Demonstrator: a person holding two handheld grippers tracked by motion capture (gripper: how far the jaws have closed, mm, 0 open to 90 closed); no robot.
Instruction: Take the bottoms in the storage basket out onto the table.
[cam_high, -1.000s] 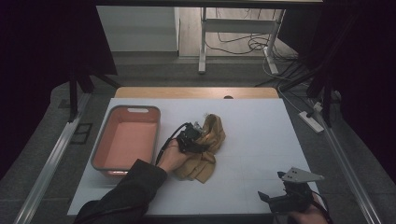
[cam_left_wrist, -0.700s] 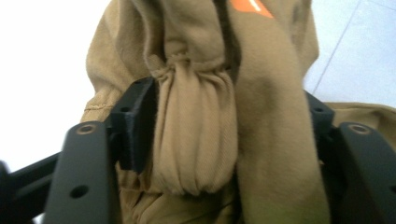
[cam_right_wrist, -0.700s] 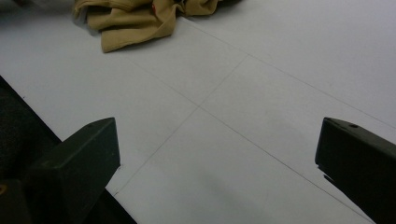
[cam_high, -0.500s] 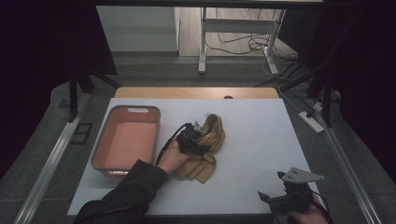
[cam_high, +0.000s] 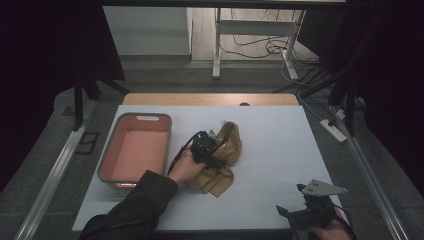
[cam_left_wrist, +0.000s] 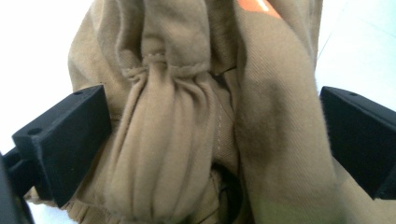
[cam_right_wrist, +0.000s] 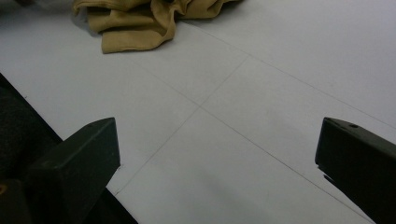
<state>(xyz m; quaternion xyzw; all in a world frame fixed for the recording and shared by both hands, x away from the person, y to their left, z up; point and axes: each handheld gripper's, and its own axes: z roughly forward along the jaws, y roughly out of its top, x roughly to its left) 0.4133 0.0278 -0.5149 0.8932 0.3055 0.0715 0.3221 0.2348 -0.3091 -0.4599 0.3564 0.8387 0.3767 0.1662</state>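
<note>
I see a white counter (cam_high: 280, 150) with a salmon bin (cam_high: 135, 152) near its left edge. Mid-counter, a crumpled tan cloth (cam_high: 225, 160) sits between my left claw's (cam_high: 212, 150) jaws, which have just been opening. My right claw (cam_high: 300, 215) gapes at the near right corner.

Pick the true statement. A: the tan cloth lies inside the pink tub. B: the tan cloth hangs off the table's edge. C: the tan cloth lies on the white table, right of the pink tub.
C: the tan cloth sits bunched on the white table, right of the pink tub, which holds nothing.
</note>
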